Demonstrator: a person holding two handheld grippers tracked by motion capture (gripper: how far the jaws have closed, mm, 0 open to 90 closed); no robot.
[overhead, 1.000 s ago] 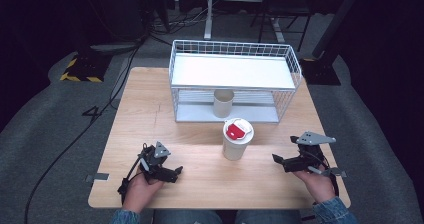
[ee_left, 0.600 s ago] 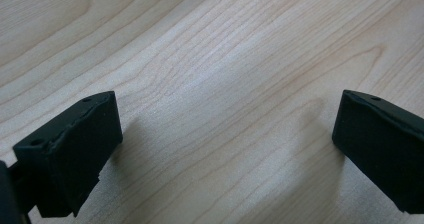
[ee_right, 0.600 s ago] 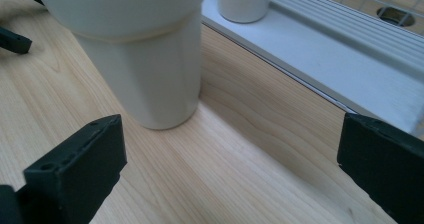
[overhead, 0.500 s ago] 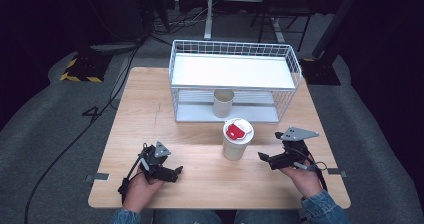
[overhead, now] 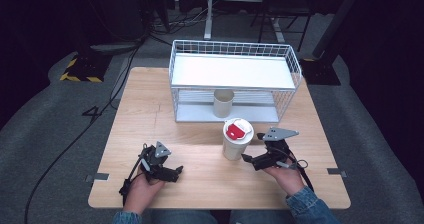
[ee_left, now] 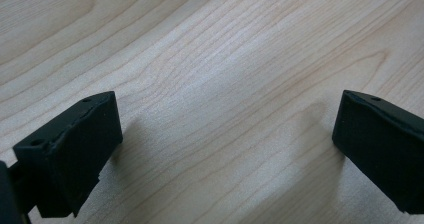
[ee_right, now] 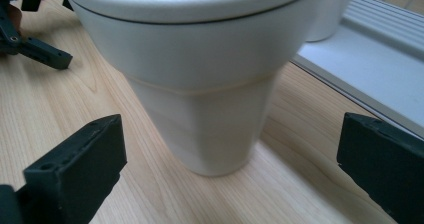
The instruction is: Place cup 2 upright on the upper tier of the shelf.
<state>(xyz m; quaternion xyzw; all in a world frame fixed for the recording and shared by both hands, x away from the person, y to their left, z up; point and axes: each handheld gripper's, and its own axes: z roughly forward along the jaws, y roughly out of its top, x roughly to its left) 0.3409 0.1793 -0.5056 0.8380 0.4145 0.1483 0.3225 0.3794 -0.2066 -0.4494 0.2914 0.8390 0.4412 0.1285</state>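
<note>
A cream paper cup (overhead: 236, 140) with a white lid and a red tab stands upright near the middle of the wooden table (overhead: 150, 114). My right gripper (overhead: 253, 154) is open just to its right, jaws pointing at the cup's lower side. In the right gripper view the cup (ee_right: 200, 84) stands close ahead, centred between the two spread black jaws, not touched. My left gripper (overhead: 176, 172) rests at the front left of the table, open. Its own view has bare wood (ee_left: 225, 109) between the jaws. A second cream cup (overhead: 223, 103) stands on the lower shelf of the white wire rack (overhead: 232, 49).
The wire rack takes up the back half of the table, its top shelf a bare white board. Its lower shelf edge (ee_right: 360, 69) lies just behind the lidded cup. Dark floor with cables surrounds the table. Open wood lies between the two grippers.
My right gripper has moved left, from the table's right side up to the lidded cup. The left gripper has stayed where it was.
</note>
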